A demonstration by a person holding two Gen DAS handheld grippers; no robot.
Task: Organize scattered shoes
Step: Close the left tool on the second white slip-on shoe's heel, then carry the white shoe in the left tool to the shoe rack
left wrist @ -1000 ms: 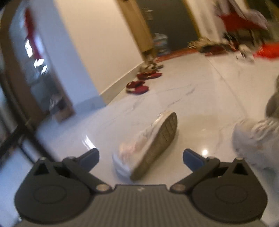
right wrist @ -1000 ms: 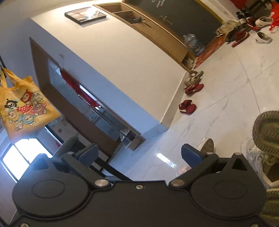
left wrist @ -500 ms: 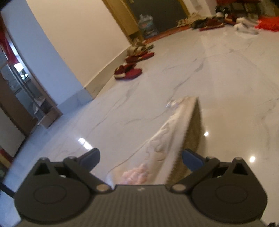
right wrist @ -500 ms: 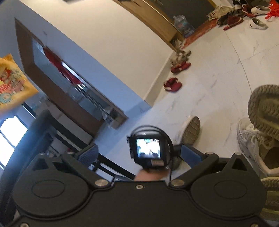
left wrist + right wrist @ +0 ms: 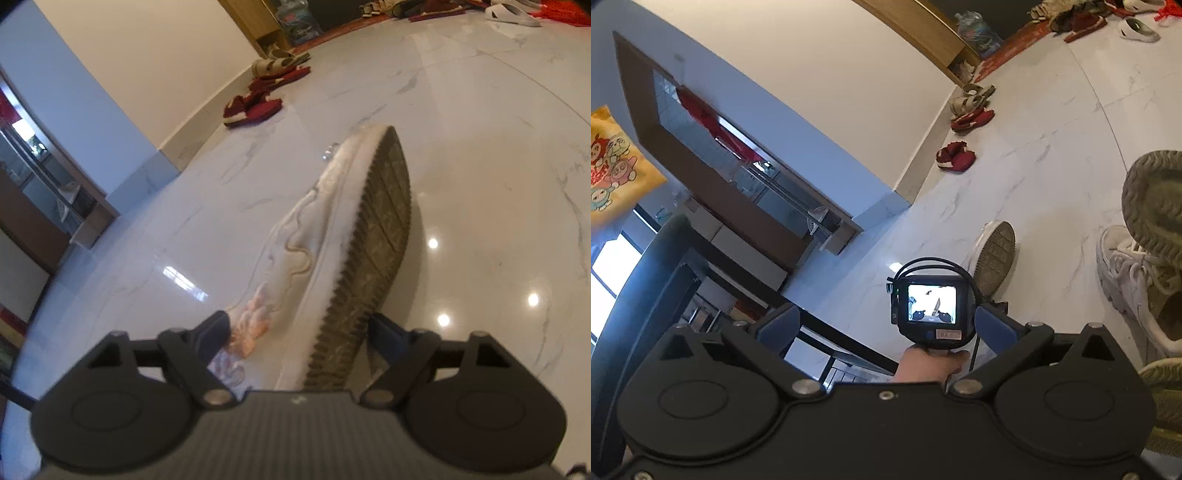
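Marble floor (image 5: 480,110) | white sneaker (image 5: 332,229) on its side between spread left fingers (image 5: 218,328) | right fingers (image 5: 775,325) spread, unladen

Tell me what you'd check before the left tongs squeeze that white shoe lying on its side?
1. White shoe between the left tongs' fingers: ok, a finger sits on either side of its near end.
2. Pads touching the shoe: cannot tell, the contact is blurred.
3. Shoe's pose: not ok for setting down, it lies on its side with the sole facing right.
4. Marble floor around the shoe free of clutter: ok.
5. Right tongs out of the way: ok, open and holding nothing.
6. Tidy spot ahead: ok, red slippers line the wall.
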